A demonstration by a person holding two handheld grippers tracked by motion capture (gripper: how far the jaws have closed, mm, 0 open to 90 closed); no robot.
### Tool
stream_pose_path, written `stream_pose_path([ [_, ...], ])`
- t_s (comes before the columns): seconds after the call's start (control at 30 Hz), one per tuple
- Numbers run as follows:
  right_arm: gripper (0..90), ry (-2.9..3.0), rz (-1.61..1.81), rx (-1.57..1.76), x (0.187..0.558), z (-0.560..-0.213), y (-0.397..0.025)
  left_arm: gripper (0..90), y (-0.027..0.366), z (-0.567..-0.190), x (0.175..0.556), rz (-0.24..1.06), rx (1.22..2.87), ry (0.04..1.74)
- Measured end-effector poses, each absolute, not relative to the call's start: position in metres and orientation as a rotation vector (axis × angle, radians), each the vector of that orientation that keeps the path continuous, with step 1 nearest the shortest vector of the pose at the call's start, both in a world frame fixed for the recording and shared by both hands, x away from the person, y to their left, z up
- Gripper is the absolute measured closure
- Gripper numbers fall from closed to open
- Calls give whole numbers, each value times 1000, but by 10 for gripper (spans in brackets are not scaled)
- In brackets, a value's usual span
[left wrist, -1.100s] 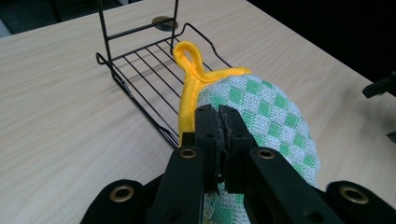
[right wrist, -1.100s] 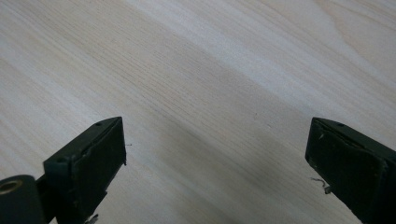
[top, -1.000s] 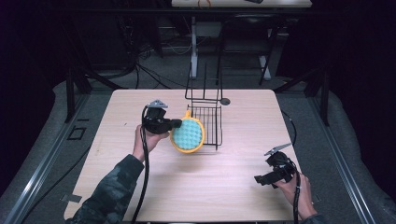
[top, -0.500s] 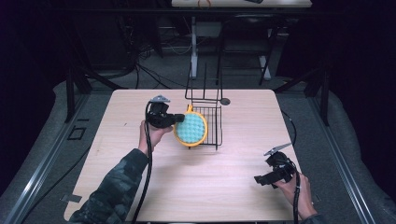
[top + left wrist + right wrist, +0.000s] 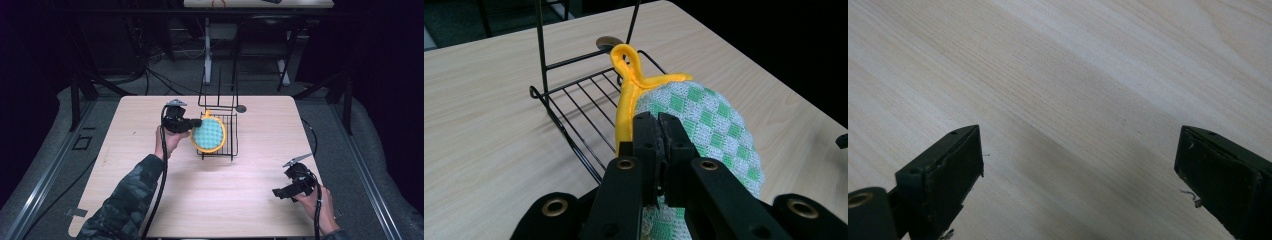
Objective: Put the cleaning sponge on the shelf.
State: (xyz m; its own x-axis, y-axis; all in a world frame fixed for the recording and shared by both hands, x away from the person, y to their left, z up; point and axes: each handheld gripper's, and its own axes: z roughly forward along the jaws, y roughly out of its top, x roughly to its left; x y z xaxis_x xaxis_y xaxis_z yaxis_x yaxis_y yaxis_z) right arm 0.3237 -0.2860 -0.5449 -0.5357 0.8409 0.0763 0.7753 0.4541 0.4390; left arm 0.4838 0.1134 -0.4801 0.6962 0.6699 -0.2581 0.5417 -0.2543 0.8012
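Left gripper [image 5: 196,123], seen at centre-left of the high view, had its jaws clamped together on the edge of a round pot holder [image 5: 208,135]; in the left gripper view the two black jaws met tight at the yellow border [image 5: 625,115], low in the middle of the frame.

Largest of all was the wooden table [image 5: 150,115], spreading across the middle and lower part of the high view. On it, just above centre, stood a black wire rack [image 5: 227,127], its tall uprights rising toward the top of the frame and its flat grid shelf [image 5: 589,100] lying low over the wood. The pot holder, checked green and white [image 5: 704,125], was held on edge at the rack's left side, over the near part of the shelf; whether it touched the wires could not be told. Its yellow loop [image 5: 626,62] stood at the top.

Right gripper [image 5: 282,192] sat at the lower right of the high view, well apart from the rack, jaws wide apart over bare wood [image 5: 1073,100].
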Motion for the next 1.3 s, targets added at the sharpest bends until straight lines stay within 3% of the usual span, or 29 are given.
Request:
stream_pose_path([
  [1.3, 55, 2473, 634, 1509, 298, -546, -307, 874, 82, -505, 511, 146, 1956, 983],
])
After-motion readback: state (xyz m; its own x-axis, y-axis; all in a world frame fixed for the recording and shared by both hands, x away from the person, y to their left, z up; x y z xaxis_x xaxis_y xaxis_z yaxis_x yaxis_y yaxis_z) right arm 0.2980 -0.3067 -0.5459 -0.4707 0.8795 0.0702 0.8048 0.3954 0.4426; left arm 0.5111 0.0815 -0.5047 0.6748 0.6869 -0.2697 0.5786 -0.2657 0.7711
